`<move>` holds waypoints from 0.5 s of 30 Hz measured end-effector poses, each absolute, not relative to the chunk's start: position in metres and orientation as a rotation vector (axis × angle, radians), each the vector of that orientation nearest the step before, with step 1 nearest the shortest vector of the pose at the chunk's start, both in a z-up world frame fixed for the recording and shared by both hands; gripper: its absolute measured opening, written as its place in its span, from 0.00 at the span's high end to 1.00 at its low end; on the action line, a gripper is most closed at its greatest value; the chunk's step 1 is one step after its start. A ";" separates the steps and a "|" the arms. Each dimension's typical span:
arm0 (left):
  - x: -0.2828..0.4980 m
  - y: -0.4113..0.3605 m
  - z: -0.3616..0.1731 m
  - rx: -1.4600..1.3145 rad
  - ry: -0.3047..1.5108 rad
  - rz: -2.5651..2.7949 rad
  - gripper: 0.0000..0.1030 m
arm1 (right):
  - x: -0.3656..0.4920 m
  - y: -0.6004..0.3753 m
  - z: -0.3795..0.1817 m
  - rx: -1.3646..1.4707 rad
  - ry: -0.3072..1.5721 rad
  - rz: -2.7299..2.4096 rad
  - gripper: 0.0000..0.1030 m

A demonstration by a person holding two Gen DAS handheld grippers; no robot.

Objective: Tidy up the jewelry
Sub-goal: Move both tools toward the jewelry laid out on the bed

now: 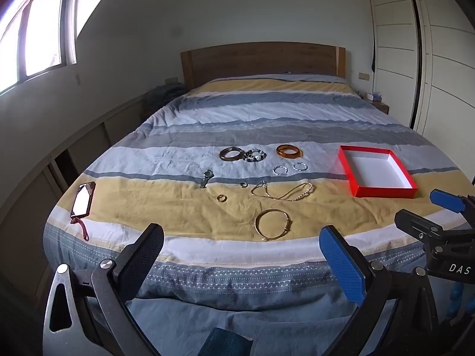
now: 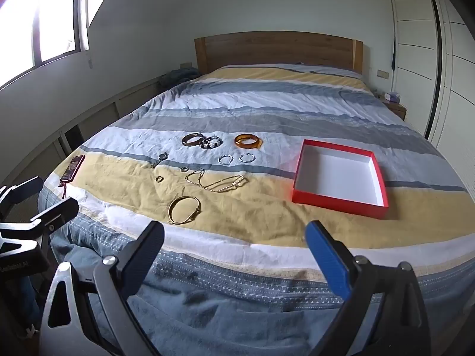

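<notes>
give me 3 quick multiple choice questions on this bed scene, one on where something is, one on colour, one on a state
1. Where does the red box lie relative to the jewelry?
A. left of it
B. right of it
C. on top of it

2. What colour is the inside of the box?
A. white
B. black
C. yellow

3. What state is the right tool in?
A. shut on the gold bangle
B. shut on nothing
C. open, holding nothing

Answers:
1. B, since both views show the box on the bedspread to the right of the gold bangle and gold chain.
2. A, since its floor and inner walls show white, with nothing in it.
3. C, since its fingers stand wide apart short of the bed edge, as do those of the left tool.
</notes>
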State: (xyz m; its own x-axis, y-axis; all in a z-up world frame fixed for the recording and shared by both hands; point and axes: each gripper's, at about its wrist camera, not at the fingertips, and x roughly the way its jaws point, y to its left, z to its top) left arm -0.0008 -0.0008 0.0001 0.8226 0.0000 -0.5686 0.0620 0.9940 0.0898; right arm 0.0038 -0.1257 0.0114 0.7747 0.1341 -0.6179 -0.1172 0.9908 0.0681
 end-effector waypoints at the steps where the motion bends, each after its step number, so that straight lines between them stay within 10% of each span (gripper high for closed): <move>1: -0.001 -0.001 0.000 0.106 0.604 -0.034 0.00 | 0.003 -0.125 0.012 0.022 0.672 0.136 0.06; 15: -0.017 0.004 0.010 0.082 0.596 -0.024 0.01 | -0.013 -0.122 0.025 0.007 0.647 0.126 0.06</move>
